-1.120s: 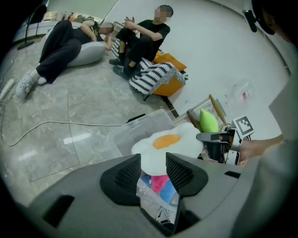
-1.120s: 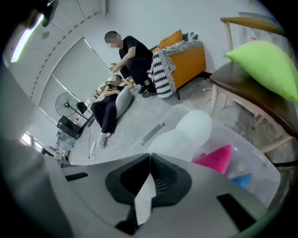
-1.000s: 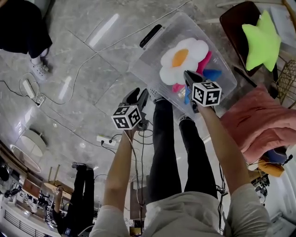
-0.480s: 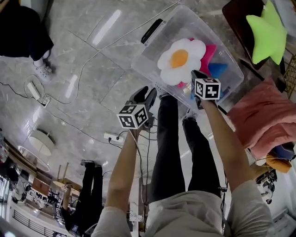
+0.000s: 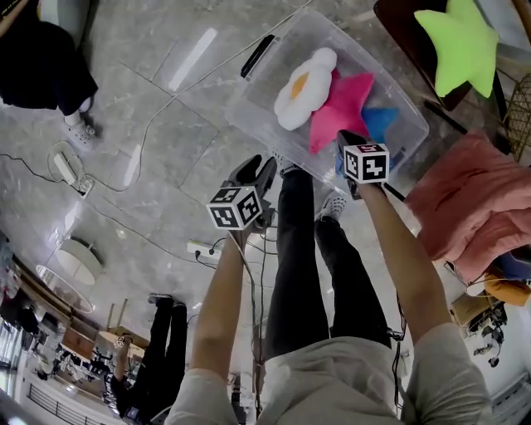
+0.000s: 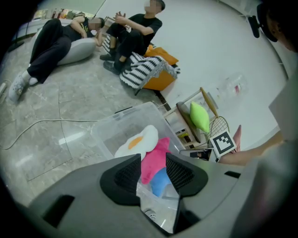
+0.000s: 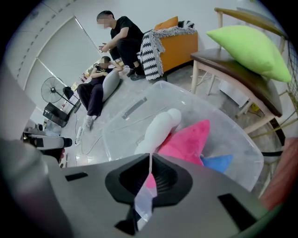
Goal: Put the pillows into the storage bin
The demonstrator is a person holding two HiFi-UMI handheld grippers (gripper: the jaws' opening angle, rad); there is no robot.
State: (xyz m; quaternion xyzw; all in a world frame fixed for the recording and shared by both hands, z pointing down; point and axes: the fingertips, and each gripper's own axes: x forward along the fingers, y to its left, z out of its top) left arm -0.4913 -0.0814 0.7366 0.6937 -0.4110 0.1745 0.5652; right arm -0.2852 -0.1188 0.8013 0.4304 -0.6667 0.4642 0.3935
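In the bin (image 5: 249, 104): flower pillow (image 5: 300, 85) left, star pillow (image 5: 342, 108) middle, third pillow (image 5: 380, 123) right; fourth pillow (image 5: 458, 46) on the table (image 5: 397, 18) further right

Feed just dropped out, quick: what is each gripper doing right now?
Left gripper: open, nothing between the jaws.
Right gripper: shut, nothing visibly held.

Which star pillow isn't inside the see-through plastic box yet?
The lime-green star-shaped pillow: it lies on the dark brown wooden surface outside the clear plastic storage bin, while the pink star-shaped pillow is already inside.
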